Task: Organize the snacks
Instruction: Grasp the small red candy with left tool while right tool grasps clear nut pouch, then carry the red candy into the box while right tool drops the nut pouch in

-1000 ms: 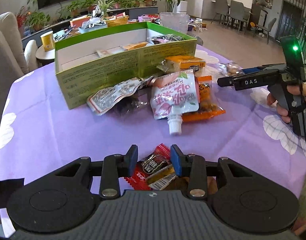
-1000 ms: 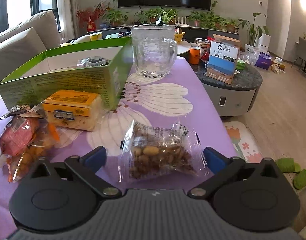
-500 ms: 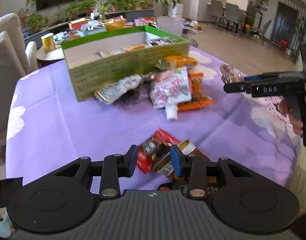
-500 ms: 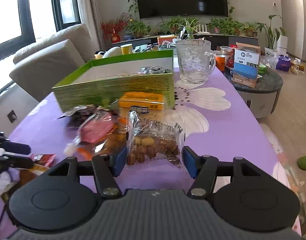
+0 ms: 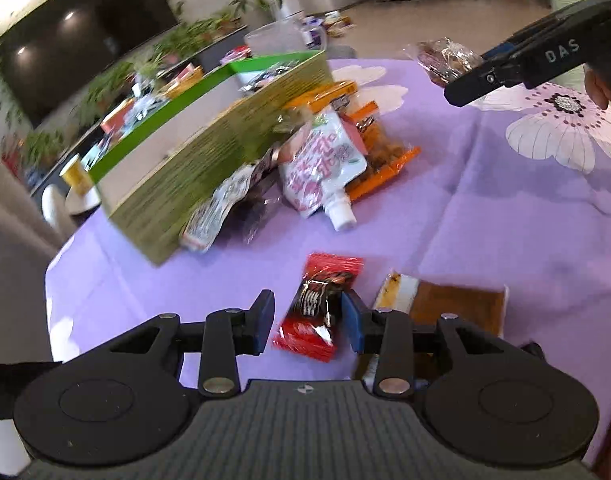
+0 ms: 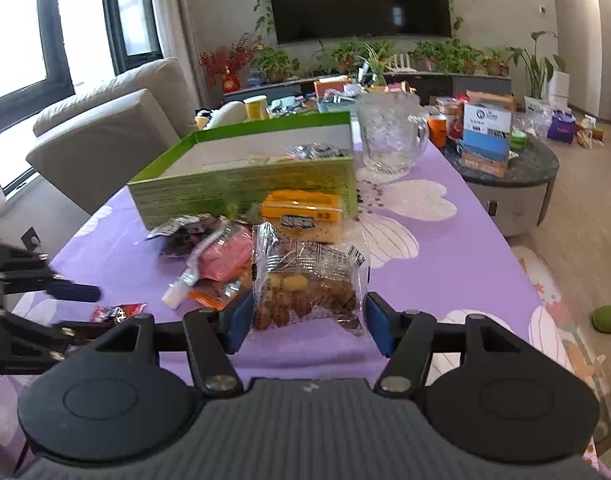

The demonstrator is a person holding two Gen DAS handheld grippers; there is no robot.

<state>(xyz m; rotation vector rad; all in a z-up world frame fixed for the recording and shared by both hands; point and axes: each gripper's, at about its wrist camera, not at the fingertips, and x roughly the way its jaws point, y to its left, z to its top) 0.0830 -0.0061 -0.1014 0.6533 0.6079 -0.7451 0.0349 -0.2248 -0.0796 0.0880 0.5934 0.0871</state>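
The right gripper [image 6: 307, 320] grasps a clear nut bag [image 6: 305, 276] above the purple tablecloth [image 6: 445, 280], near the green box [image 6: 241, 184]. The left gripper [image 5: 307, 328] straddles a red packet [image 5: 321, 308], jaws just widening; contact is blurred, seemingly released.

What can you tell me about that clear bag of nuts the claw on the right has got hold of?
The bag of nuts is a crinkly clear plastic packet with black print and a barcode at a top corner, filled with tan and brown nuts. It stands roughly upright, lifted above the purple tablecloth, squeezed at its sides between the right claw's blue pads.
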